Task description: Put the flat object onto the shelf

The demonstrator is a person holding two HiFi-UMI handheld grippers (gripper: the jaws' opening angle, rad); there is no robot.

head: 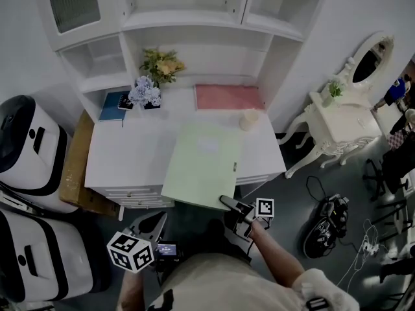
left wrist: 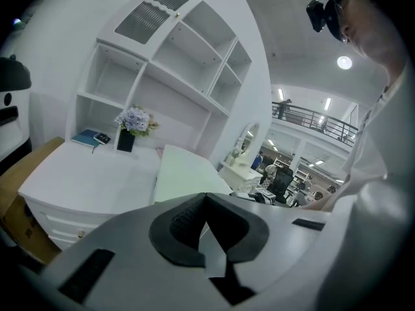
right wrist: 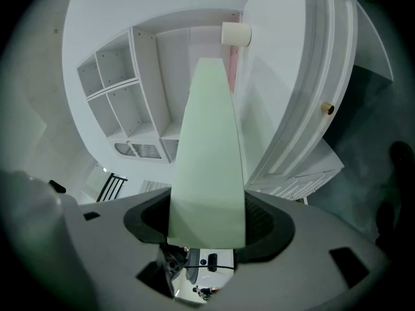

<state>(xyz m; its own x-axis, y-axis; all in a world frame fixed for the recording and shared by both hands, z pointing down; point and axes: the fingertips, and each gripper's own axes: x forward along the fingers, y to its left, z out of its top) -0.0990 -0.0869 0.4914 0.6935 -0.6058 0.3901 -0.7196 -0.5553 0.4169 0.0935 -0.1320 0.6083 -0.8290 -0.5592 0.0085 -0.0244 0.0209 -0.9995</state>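
Note:
A pale green flat folder hangs tilted over the front right part of the white desk. My right gripper is shut on its near corner. In the right gripper view the folder runs edge-on from between the jaws of that gripper toward the white shelf unit. The shelf unit stands at the back of the desk with bare compartments. My left gripper stays low in front of the desk, shut and holding nothing; its view shows the folder and the shelf unit.
On the desk lie a pink folder, a cream cup, a blue book and flower pots. White machines and a cardboard box stand at the left, a white dressing table at the right.

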